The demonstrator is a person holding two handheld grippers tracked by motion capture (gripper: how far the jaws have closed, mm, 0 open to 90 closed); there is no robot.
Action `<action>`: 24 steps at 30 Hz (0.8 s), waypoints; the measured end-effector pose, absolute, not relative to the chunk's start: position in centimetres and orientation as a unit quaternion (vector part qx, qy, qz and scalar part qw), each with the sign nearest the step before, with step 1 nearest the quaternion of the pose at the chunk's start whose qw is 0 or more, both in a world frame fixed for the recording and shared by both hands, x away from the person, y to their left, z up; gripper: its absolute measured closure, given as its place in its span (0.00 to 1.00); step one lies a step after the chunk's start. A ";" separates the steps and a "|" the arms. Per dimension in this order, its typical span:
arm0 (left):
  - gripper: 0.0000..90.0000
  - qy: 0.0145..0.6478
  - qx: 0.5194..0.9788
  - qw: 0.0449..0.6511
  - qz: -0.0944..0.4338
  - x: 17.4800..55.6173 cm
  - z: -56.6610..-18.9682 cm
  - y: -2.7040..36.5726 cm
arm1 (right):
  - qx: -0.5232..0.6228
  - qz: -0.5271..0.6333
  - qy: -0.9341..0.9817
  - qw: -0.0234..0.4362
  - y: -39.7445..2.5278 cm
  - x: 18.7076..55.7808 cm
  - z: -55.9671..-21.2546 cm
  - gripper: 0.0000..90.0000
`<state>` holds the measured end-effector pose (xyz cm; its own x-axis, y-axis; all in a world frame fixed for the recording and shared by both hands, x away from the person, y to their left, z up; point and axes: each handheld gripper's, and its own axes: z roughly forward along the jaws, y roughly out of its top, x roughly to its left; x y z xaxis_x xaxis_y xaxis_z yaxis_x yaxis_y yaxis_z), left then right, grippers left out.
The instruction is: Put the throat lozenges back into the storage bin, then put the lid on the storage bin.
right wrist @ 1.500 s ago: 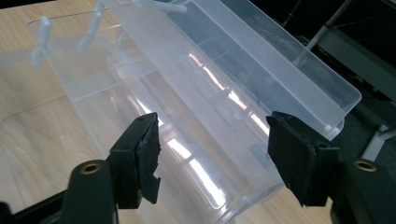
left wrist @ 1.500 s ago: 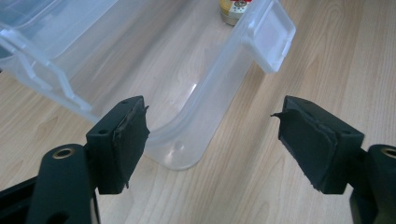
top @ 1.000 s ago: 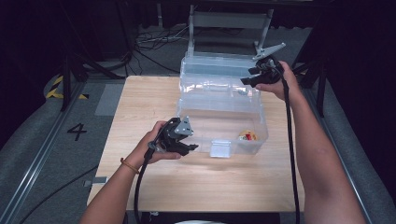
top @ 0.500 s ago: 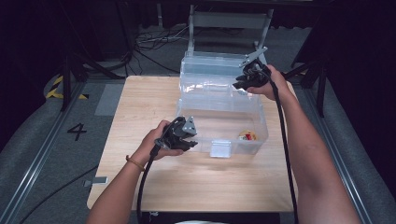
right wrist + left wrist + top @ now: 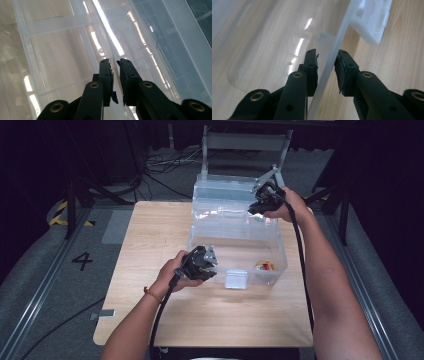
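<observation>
On the wooden table (image 5: 150, 235), dark room around.

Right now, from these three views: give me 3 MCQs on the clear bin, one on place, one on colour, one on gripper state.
1. The left gripper is at the clear bin's:
A. front wall
B. back edge
C. latch

2. The small item inside the bin looks:
A. blue
B. red and yellow
C. green

3. The left gripper's jaws:
A. are wide open above the table
B. straddle the bin wall
C. hold the cable

Key: 1 A, the high view shows it at the near wall. 2 B, colours show through the plastic. 3 B, the left gripper view shows one jaw on each side of the wall.
</observation>
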<state>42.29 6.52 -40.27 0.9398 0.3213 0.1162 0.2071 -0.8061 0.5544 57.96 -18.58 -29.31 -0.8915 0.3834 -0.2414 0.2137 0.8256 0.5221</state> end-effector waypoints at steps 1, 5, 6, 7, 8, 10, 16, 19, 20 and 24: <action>0.81 0.141 0.945 0.280 0.098 42.4 -40.3 6.5 | 0.157 0.247 0.941 0.169 -18.5 58.0 -29.3 0.91; 0.81 0.140 0.944 0.283 0.094 42.5 -40.3 6.6 | 0.147 0.235 0.946 0.169 -18.3 58.0 -29.1 0.92; 0.81 0.143 0.943 0.284 0.092 42.5 -40.4 6.5 | 0.145 0.232 0.947 0.169 -18.2 58.0 -29.1 0.93; 0.81 0.144 0.944 0.284 0.091 42.5 -40.4 6.5 | 0.141 0.229 0.948 0.170 -18.2 58.0 -29.1 0.93; 0.81 0.143 0.944 0.283 0.091 42.5 -40.3 6.5 | 0.136 0.224 0.950 0.172 -18.0 58.0 -29.1 0.93; 0.81 0.143 0.944 0.282 0.092 42.5 -40.3 6.5 | 0.134 0.220 0.950 0.176 -17.9 57.9 -29.0 0.94; 0.82 0.143 0.943 0.285 0.093 42.5 -40.4 6.5 | 0.125 0.220 0.951 0.177 -17.8 57.6 -28.9 0.95; 0.82 0.140 0.943 0.287 0.095 42.5 -40.4 6.6 | 0.127 0.224 0.950 0.174 -17.9 57.6 -29.0 0.96; 0.82 0.140 0.943 0.287 0.095 42.5 -40.4 6.6 | 0.124 0.226 0.951 0.170 -18.0 57.6 -28.9 0.96; 0.82 0.141 0.942 0.288 0.095 42.5 -40.4 6.6 | 0.118 0.224 0.952 0.171 -17.9 57.5 -28.9 0.97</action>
